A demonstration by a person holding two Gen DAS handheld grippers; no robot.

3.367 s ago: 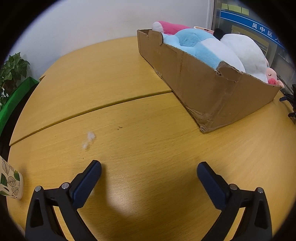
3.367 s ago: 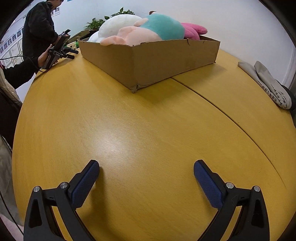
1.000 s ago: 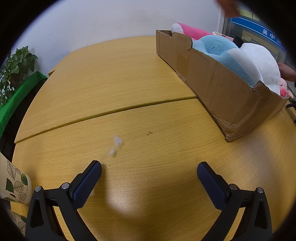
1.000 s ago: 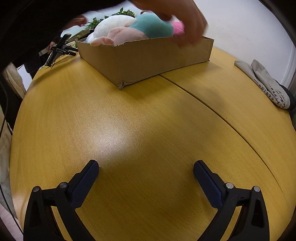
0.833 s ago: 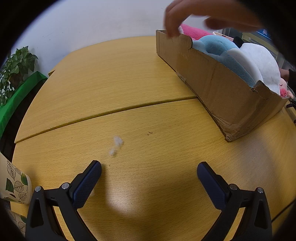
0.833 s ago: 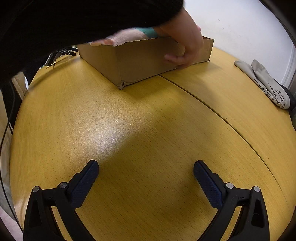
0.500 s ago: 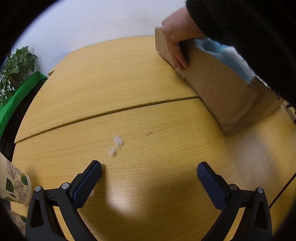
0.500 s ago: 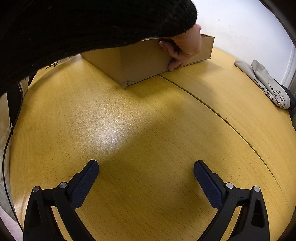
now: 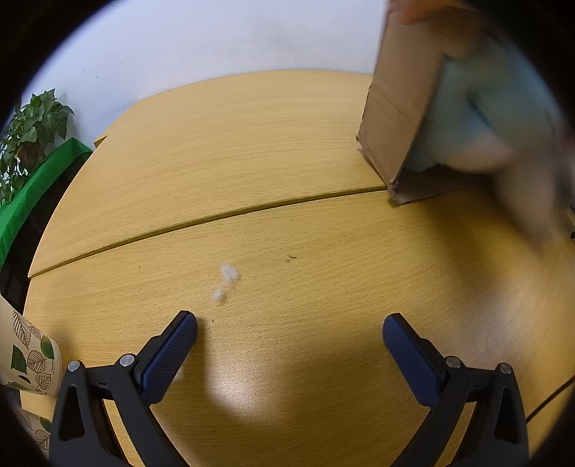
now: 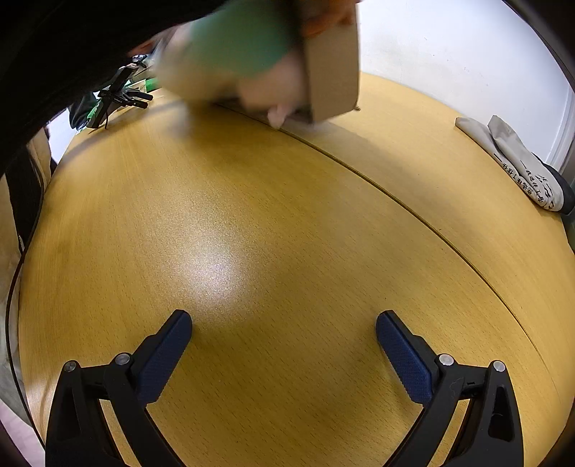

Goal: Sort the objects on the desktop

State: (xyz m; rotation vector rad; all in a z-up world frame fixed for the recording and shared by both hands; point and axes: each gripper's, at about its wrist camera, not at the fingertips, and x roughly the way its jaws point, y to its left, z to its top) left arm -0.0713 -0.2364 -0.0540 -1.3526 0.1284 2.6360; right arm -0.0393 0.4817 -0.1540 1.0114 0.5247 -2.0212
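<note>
Left wrist view: the cardboard box (image 9: 399, 107), which lay flat on the surface (image 9: 251, 151) half a second ago with a hand on its end, is now tipped up on edge at the upper right of the frame, and blurred plush toys (image 9: 478, 118) in pale blue and white are spilling out of its open side toward the wood. The right wrist view shows the same from the other side: the box (image 10: 334, 72) is lifted at the top centre by a bare hand (image 10: 327, 18) in a dark sleeve, with a green and pink plush blur (image 10: 237, 54) tumbling out. I judge that the toys are being dumped out so that sorting can begin; nothing has been picked yet.

The left tool (image 9: 287, 341) hovers low at the bottom of its frame, spread wide and holding nothing, with a tuft of white fluff (image 9: 224, 283) just ahead of its left finger. The right tool (image 10: 284, 337) is equally wide and empty over bare wood.
</note>
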